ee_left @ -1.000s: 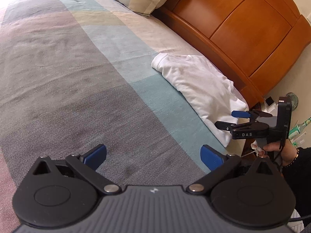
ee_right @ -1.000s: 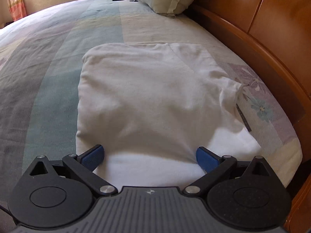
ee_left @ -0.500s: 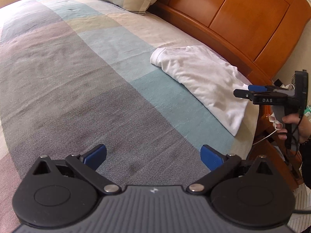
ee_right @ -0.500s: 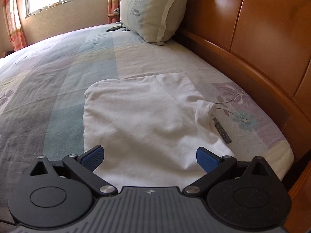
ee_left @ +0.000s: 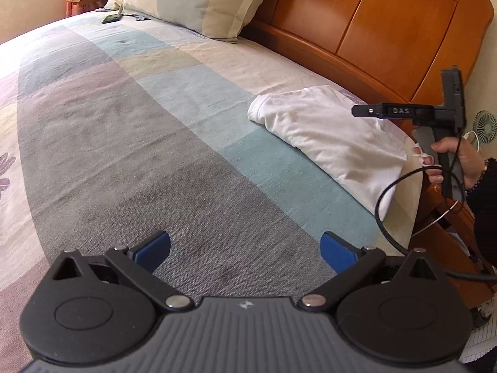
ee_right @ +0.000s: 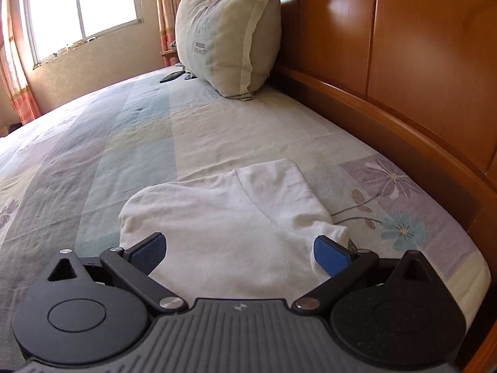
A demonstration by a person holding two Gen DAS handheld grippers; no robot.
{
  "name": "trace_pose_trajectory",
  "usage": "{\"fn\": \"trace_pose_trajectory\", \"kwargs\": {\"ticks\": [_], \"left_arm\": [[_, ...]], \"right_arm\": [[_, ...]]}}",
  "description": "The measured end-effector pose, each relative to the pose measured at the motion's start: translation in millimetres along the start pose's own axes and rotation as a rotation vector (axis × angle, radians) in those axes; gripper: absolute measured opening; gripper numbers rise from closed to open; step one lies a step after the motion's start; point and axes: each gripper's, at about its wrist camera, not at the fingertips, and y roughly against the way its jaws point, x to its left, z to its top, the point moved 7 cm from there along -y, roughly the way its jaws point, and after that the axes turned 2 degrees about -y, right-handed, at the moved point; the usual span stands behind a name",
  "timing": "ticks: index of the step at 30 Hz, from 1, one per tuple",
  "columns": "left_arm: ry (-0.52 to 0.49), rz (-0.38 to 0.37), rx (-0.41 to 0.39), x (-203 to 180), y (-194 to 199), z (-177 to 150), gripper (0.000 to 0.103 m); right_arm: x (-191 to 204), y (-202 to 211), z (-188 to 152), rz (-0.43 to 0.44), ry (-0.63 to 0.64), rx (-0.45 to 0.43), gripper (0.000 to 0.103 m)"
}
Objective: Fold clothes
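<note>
One folded white garment [ee_right: 230,233] is recorded lying flat on the bed [ee_left: 130,143], directly ahead of the right tool [ee_right: 239,253] and well off to the right of the left tool [ee_left: 245,250], near the bed's edge and just beside the wooden headboard [ee_right: 403,62]. The right tool is seen with its two blue pads spread wide and nothing between them; it is held above the near end of the garment, and contact with the cloth cannot be confirmed. The left tool is likewise released, its pads set wide apart over bare striped bedcover, with nothing gripped. In the left wrist view the right tool [ee_left: 360,111] is observed from the side, level above the garment, held by a hand [ee_left: 450,158] in a dark sleeve, with a black cable [ee_left: 391,205] looping beneath it. One pillow [ee_right: 226,34] is noted leaning against the headboard, far ahead of both tools. One dark flat object [ee_right: 170,77], possibly a phone, is seen on the bed just beside the pillow. One window [ee_right: 80,9] is recorded beyond the bed. No container is identified in either view.
</note>
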Motion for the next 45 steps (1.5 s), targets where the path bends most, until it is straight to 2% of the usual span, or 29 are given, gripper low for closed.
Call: {"fn": "trace_pose_trajectory", "kwargs": {"ticks": [2,4,5,7,9,11,15,18,19,22,25,28,30,32,34,36,38,42,43,45], "left_arm": [[0.01,-0.015,-0.002,-1.0,2.5,0.8,0.102],[0.019,-0.03,-0.003,-1.9,5.0,1.5,0.102],[0.024,-0.038,-0.004,-2.4,6.2,1.9,0.102],[0.034,-0.053,-0.006,-3.3,8.7,2.7,0.102],[0.043,-0.068,-0.008,-4.3,11.3,3.5,0.102],[0.049,-0.076,-0.022,-5.1,15.8,6.0,0.102],[0.057,-0.086,-0.062,-6.5,26.6,12.5,0.102],[0.063,-0.093,-0.092,-7.6,34.8,17.3,0.102],[0.066,-0.093,-0.1,-7.0,37.1,18.3,0.102],[0.083,-0.092,-0.112,-1.4,43.2,17.0,0.102],[0.094,-0.109,-0.125,2.4,49.4,15.5,0.102],[0.09,-0.122,-0.13,3.8,51.6,13.8,0.102],[0.09,-0.128,-0.132,5.4,52.5,12.8,0.102],[0.095,-0.139,-0.135,7.7,53.5,11.9,0.102],[0.102,-0.147,-0.139,10.0,54.7,11.6,0.102],[0.11,-0.156,-0.142,11.0,54.7,12.3,0.102],[0.12,-0.17,-0.14,11.0,53.7,12.9,0.102],[0.119,-0.18,-0.122,4.8,51.2,10.6,0.102],[0.112,-0.178,-0.116,2.5,51.1,10.0,0.102],[0.101,-0.178,-0.111,-1.5,51.3,10.8,0.102]], "right_arm": [[-7.5,-26.3,3.7,-0.029,0.014,0.052,0.103],[-18.8,-38.8,2.4,-0.099,0.016,0.099,0.103],[-18.8,-37.0,5.8,-0.116,0.03,0.09,0.103],[-7.9,-28.8,15.8,-0.088,0.054,0.043,0.103],[12.6,-25.5,25.7,-0.036,0.102,0.009,0.103],[34.8,-34.3,30.4,-0.023,0.164,0.016,0.103],[87.6,-55.8,31.4,-0.023,0.325,0.037,0.103],[136.0,-72.8,22.7,-0.031,0.491,0.077,0.103],[147.6,-80.1,17.7,-0.065,0.551,0.092,0.103],[168.8,-108.5,0.6,-0.238,0.728,0.162,0.103],[166.4,-128.3,1.0,-0.394,0.775,0.193,0.103],[160.0,-128.0,20.3,-0.453,0.674,0.12,0.103],[154.8,-119.6,36.5,-0.442,0.556,0.058,0.103],[149.4,-109.3,44.7,-0.397,0.471,0.038,0.103],[145.1,-100.7,45.0,-0.306,0.409,0.056,0.103],[140.4,-97.9,37.3,-0.194,0.356,0.111,0.103],[134.0,-98.9,28.1,-0.131,0.316,0.152,0.103],[130.0,-112.7,1.8,-0.068,0.261,0.224,0.103],[129.9,-113.0,-1.6,-0.058,0.247,0.226,0.103],[133.8,-97.7,0.3,-0.038,0.251,0.176,0.103]]}}
